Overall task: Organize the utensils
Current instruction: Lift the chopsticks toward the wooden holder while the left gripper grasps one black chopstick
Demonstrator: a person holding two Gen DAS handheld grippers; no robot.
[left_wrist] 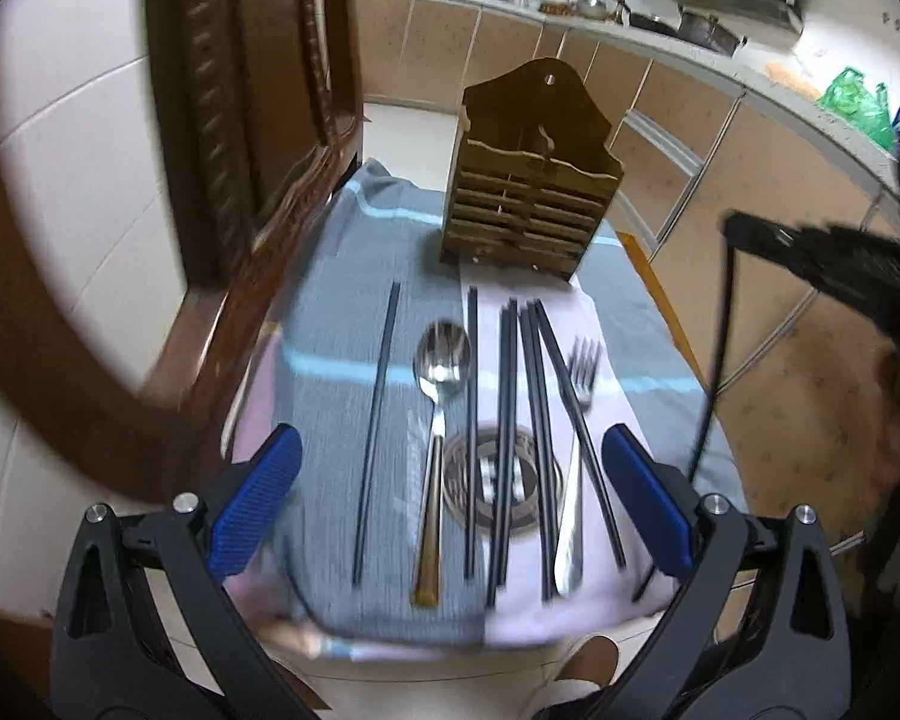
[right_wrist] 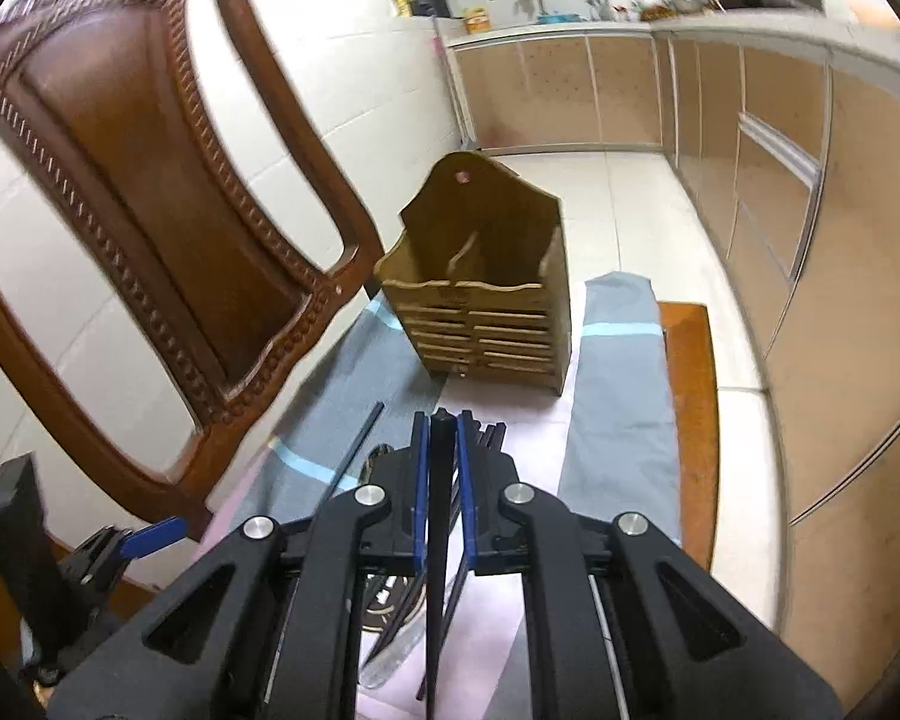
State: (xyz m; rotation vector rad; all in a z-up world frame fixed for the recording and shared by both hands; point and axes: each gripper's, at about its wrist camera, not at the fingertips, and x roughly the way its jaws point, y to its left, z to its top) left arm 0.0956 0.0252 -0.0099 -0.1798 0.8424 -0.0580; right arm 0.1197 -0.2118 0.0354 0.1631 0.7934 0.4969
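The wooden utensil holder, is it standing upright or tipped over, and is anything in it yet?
Upright. The wooden utensil holder stands on its base on the cloth, and the compartment space visible from above looks empty. The spoon and fork lie outside it.

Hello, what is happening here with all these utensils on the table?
A person is sorting utensils with two hand-held grippers. The right hand-held gripper is shut on one black chopstick, lifted off the cloth, with the wooden holder standing ahead of it. The left hand-held gripper is open above the rest: a spoon, a fork and more chopsticks, all lying flat. From these views, the holder looks empty.
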